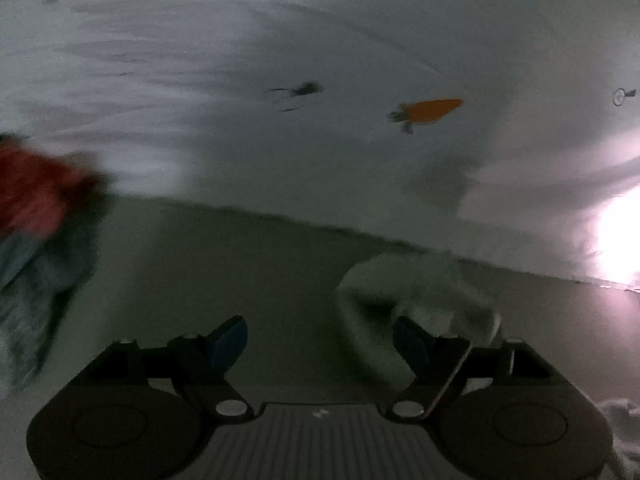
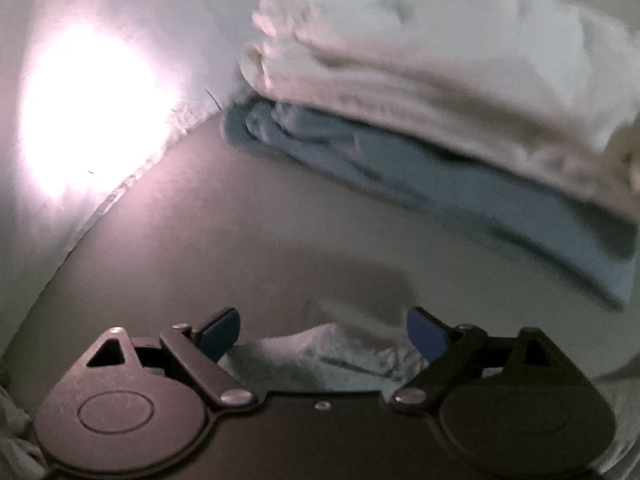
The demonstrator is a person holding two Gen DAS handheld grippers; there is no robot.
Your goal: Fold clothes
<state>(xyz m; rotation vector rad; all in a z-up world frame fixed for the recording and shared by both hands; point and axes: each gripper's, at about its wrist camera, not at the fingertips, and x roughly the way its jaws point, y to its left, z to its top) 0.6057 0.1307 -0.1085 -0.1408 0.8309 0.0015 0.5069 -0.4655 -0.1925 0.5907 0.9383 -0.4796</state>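
Note:
In the left wrist view my left gripper is open and empty above a grey surface. A pale crumpled garment lies just beyond its right finger. A blurred red and grey pile of clothes sits at the left. In the right wrist view my right gripper is open. A pale cloth lies under and between its fingers, not gripped. A folded white garment rests on a folded blue one at the upper right.
A white wall or sheet with a carrot print rises behind the surface. A bright glare of light shows on the wall at the left in the right wrist view. More white cloth lies at the lower right.

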